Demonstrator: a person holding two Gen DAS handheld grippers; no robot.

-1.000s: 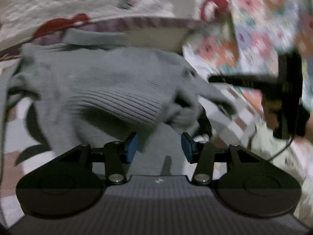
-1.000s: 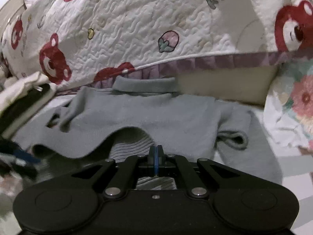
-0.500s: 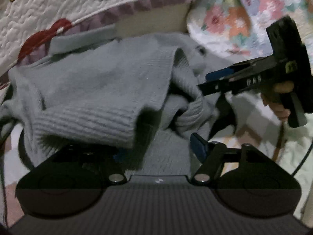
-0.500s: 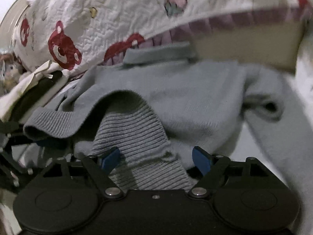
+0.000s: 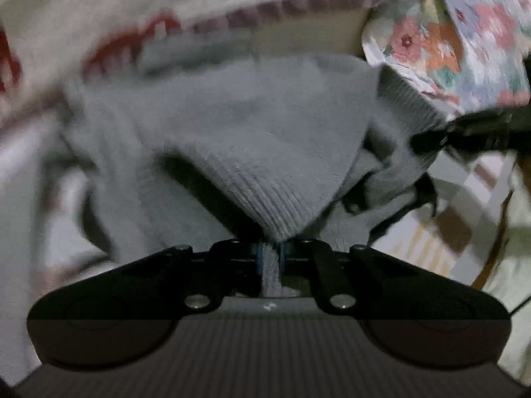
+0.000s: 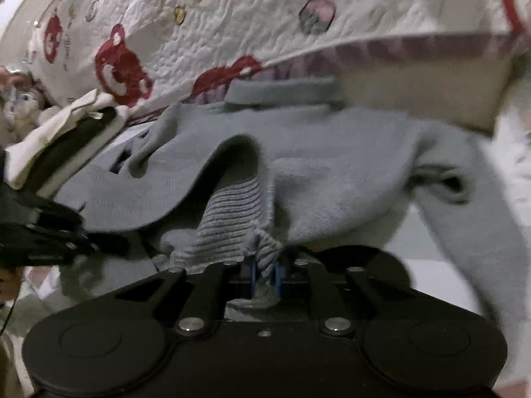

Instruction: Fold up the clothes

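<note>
Left wrist: left gripper [image 5: 269, 258] just closed, blue pads clamped on the ribbed hem of the grey sweater [image 5: 252, 126]. Hem bunches to a point at the jaws and is lifted off the rest of the sweater, which lies spread on the bed ahead. Right gripper [image 5: 428, 141] enters from the right edge, blurred, its tip at the same hem further along. Floral fabric [image 5: 441, 39] top right, bear-print quilt [image 5: 99, 16] behind the sweater; both motion-blurred.

Right wrist: right gripper [image 6: 265, 277] also just closed, pinching a fold of the ribbed hem between its pads. Sweater [image 6: 332, 152] spreads away from it, collar [image 6: 282, 91] at the far side against the quilt [image 6: 215, 16], one sleeve [image 6: 471, 219] trailing right. Left gripper [image 6: 43, 229] at left edge, dark, on the hem. Stacked cream and dark cloth [image 6: 63, 136] lies far left.
</note>
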